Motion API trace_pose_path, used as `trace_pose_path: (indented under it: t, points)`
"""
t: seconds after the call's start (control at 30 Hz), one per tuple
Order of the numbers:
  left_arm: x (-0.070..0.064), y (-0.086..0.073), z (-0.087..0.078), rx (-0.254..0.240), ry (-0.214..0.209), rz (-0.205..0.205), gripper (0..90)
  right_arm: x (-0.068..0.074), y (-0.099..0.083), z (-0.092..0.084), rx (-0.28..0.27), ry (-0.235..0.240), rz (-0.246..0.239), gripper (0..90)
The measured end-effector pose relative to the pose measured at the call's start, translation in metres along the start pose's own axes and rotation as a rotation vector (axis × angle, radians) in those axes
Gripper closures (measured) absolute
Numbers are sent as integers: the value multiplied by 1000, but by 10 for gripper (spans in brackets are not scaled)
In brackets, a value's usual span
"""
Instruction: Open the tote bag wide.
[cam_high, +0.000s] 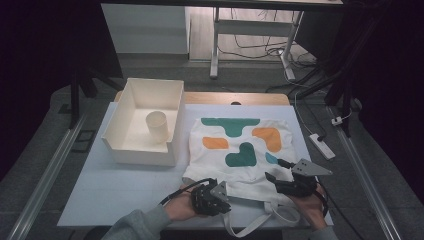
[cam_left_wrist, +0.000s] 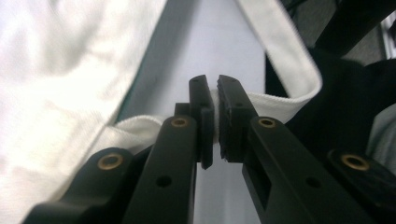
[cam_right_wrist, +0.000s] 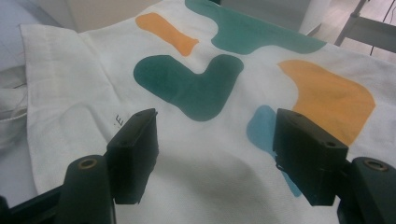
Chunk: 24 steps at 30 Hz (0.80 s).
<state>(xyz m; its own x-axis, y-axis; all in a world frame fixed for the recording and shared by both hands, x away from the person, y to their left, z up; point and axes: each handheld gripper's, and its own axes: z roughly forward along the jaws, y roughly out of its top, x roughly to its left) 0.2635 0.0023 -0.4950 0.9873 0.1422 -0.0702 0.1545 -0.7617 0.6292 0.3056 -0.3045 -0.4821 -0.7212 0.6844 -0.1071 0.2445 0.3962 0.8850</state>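
Note:
A white tote bag (cam_high: 240, 135) printed with green, orange and blue shapes lies flat on the white table (cam_high: 125, 185). Its handles trail toward the front edge. My left gripper (cam_high: 222, 194) lies low at the bag's near edge. In the left gripper view, my left gripper (cam_left_wrist: 215, 86) is shut on the white handle strap (cam_left_wrist: 280, 100), which is pinched between the pads. My right gripper (cam_high: 276, 170) hovers over the bag's near right corner. In the right gripper view, my right gripper (cam_right_wrist: 215, 126) stands open above the printed cloth (cam_right_wrist: 201, 154) with nothing between its fingers.
A white open-fronted box (cam_high: 120, 120) stands at the table's back left with a cream paper cup (cam_high: 157, 126) upright inside. A loop of handle strap (cam_high: 260, 222) hangs near the front edge. A power strip (cam_high: 322, 146) lies on the floor to the right.

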Motion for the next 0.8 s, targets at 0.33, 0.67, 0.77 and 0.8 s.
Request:
trace_pose_path:
  t: [0.33, 0.67, 0.77, 0.8]
  points:
    - [12, 4, -25, -116, 20, -69, 850, 1, 0, 1, 4, 4, -1, 312]
    - [27, 6, -46, -221, 70, -131, 850, 0, 1, 1, -1, 4, 1, 312]
    - [33, 9, -50, -240, 80, -149, 850, 1, 2, 0, -1, 4, 0, 312]
    - [35, 10, -51, -238, 88, -152, 850, 1, 2, 0, -2, 4, -1, 312]
